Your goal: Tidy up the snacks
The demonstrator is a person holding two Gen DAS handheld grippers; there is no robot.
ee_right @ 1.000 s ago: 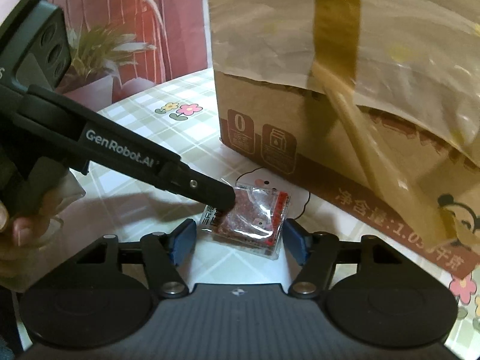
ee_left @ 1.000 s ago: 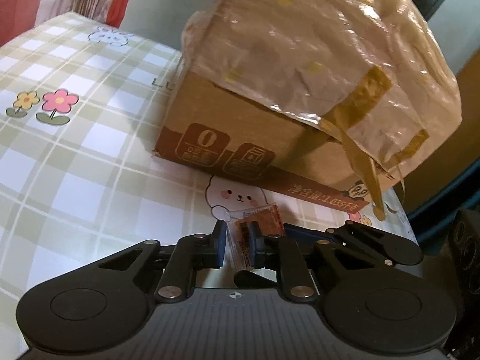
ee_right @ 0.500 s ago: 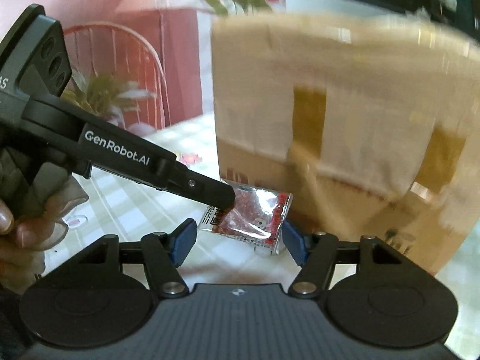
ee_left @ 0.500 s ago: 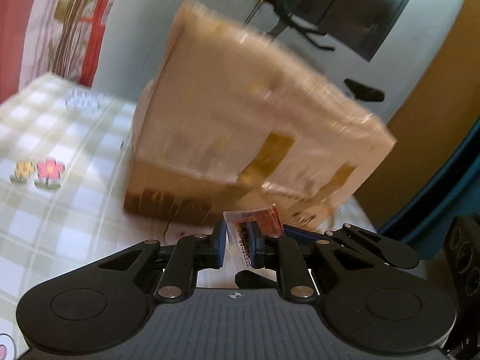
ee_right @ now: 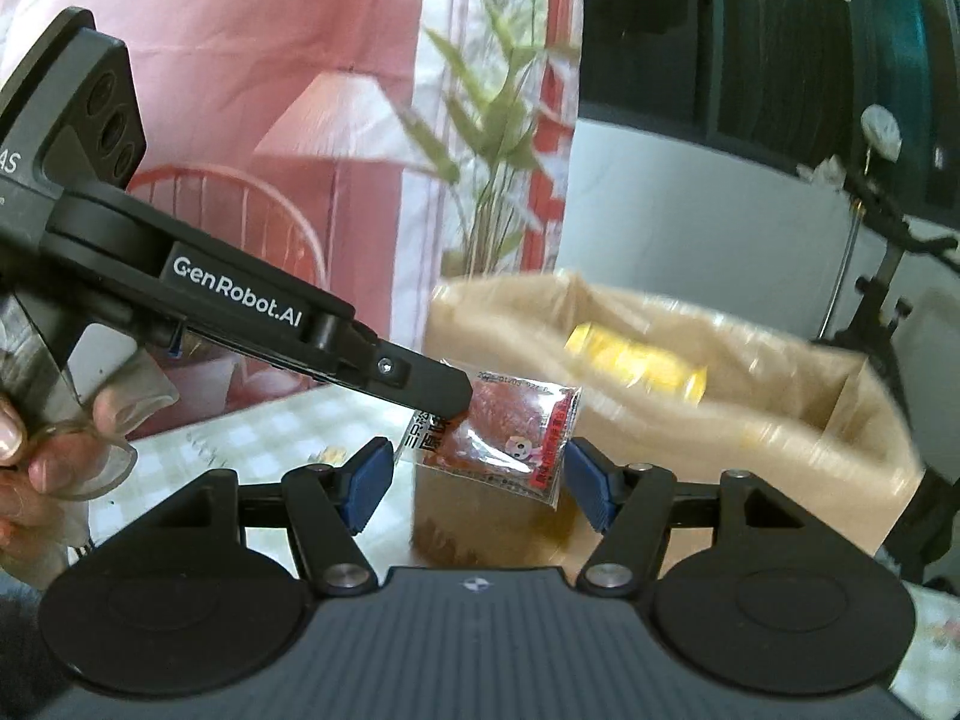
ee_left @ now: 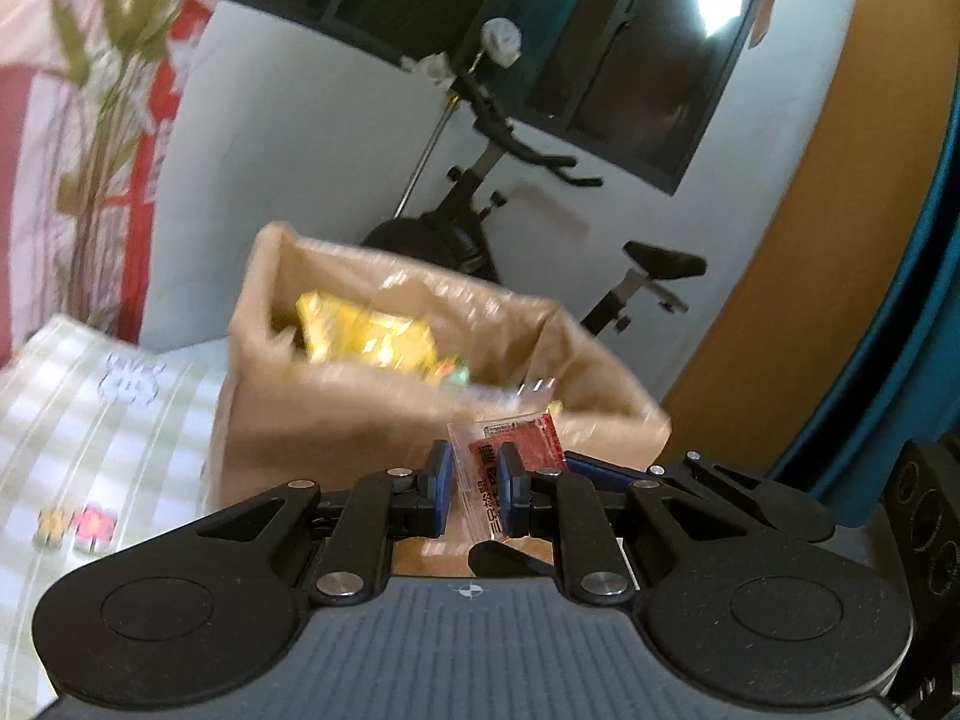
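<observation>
Evidently bound for the box [ee_left: 336, 438], the packet [ee_right: 510, 432] hangs clamped by the left gripper [ee_left: 474, 486], between the right gripper's [ee_right: 480, 480] parted jaws.

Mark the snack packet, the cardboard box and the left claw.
snack packet [ee_right: 510, 438]: right wrist view, red middle.
cardboard box [ee_left: 336, 438]: left wrist view, front wall.
left claw [ee_left: 474, 489]: left wrist view, between fingertips, shut on packet.

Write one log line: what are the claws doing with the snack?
left claw: shut on snack packet | right claw: open, packet between pads, not pressed | cardboard box: open, yellow snacks inside
</observation>
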